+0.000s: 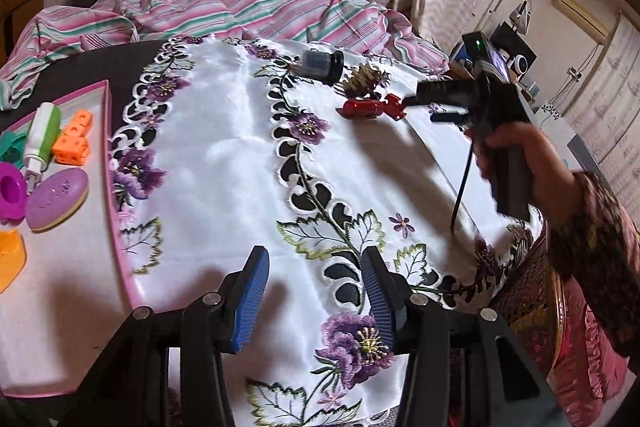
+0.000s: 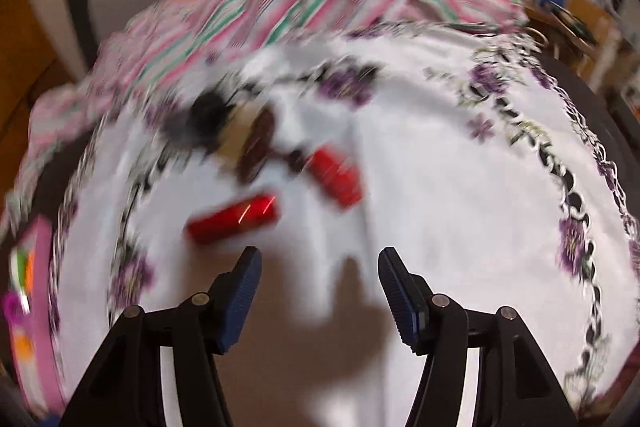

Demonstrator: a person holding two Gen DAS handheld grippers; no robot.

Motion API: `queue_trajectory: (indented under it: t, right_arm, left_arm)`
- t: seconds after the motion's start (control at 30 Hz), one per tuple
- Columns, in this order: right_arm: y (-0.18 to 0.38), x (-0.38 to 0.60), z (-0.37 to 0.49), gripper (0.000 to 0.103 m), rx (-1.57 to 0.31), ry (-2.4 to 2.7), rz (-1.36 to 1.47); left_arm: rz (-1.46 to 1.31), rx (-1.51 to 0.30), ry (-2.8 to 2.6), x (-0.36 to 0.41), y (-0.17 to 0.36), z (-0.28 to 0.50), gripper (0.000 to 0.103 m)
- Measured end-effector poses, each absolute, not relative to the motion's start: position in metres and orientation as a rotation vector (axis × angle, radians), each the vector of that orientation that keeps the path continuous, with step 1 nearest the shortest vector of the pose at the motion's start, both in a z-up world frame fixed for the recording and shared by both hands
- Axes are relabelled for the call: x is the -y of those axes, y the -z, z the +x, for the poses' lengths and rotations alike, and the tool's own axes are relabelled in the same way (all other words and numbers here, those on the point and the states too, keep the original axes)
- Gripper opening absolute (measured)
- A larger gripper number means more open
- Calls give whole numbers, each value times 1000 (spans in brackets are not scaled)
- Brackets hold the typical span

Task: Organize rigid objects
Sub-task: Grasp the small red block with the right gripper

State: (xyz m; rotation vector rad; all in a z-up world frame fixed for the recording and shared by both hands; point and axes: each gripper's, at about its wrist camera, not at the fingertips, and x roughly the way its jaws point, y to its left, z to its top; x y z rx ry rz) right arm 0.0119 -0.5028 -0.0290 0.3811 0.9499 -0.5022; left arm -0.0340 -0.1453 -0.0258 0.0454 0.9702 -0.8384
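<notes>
We see the left gripper (image 1: 316, 291) over the embroidered cloth (image 1: 224, 147), jaws apart, nothing between the blue pads (image 1: 252, 299), so released. At the left edge sits the pink tray (image 1: 110, 163), already holding an orange block (image 1: 74, 141), a green-white bottle (image 1: 42, 139), a purple oval (image 1: 58, 199), a magenta ring (image 1: 10, 189), a teal piece (image 1: 10, 145) and an orange piece (image 1: 10, 255).

Still out on the cloth, far side: a dark jar (image 1: 322, 65) lying on its side, a pinecone (image 1: 360, 81) just beside it, and two red pieces, a red cylinder (image 1: 362, 108) with a red spool (image 1: 394, 105) at its right end.

The right gripper (image 1: 424, 103) shows in the left view, held by a hand (image 1: 516, 163) with a patterned sleeve (image 1: 596, 223); its tip is right at the spool, and we cannot tell if it touches.

The right wrist view is badly blurred. That claw (image 2: 320, 287) is released too, jaws apart and empty. Ahead of it lie the cylinder (image 2: 234, 221) near the left finger and the spool (image 2: 336, 177) further off, apart from each other here. The jar (image 2: 200, 123) and pinecone (image 2: 258, 147) are behind them. The tray (image 2: 38, 307) is at far left.

A striped cloth (image 1: 240, 11) is bunched behind the table.
</notes>
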Motion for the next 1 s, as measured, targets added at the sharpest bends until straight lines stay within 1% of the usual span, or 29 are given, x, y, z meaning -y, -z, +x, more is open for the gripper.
queue_trajectory:
  t: [0.13, 0.27, 0.33, 0.4, 0.5, 0.63, 0.67, 0.7, 0.73, 0.8, 0.83, 1.0]
  right_arm:
    - [32, 522, 35, 60, -902, 476, 313]
    - [50, 529, 53, 54, -932, 449, 258]
    - [61, 530, 60, 48, -978, 412, 282]
    - [67, 530, 62, 36, -1006, 416, 268]
    - [70, 535, 59, 25, -1024, 417, 297]
    - [67, 547, 50, 22, -1022, 422, 420]
    - [67, 547, 49, 19, -1026, 429, 434]
    - [66, 548, 47, 18, -1031, 437, 441]
    - [67, 548, 47, 18, -1039, 442, 443]
    - [68, 549, 44, 17, -1060, 462, 455]
    - [69, 549, 44, 15, -1073, 467, 455]
    - [68, 554, 40, 15, -1081, 456, 493]
  left_arm:
    - [31, -974, 856, 149, 26, -33, 48]
    - [49, -981, 835, 153, 29, -30, 48]
    - [49, -988, 831, 155, 31, -28, 48]
    - [51, -988, 831, 160, 32, -25, 48]
    - [59, -994, 843, 175, 33, -19, 48]
    - [105, -978, 857, 202, 30, -11, 49]
    - [126, -971, 859, 212, 29, -8, 49]
    - [148, -964, 859, 221, 29, -5, 52]
    - [167, -956, 860, 231, 29, -1, 55]
    - [197, -937, 871, 251, 27, 9, 56]
    - [213, -932, 881, 262, 27, 14, 57]
    - [321, -905, 891, 320, 29, 45, 57]
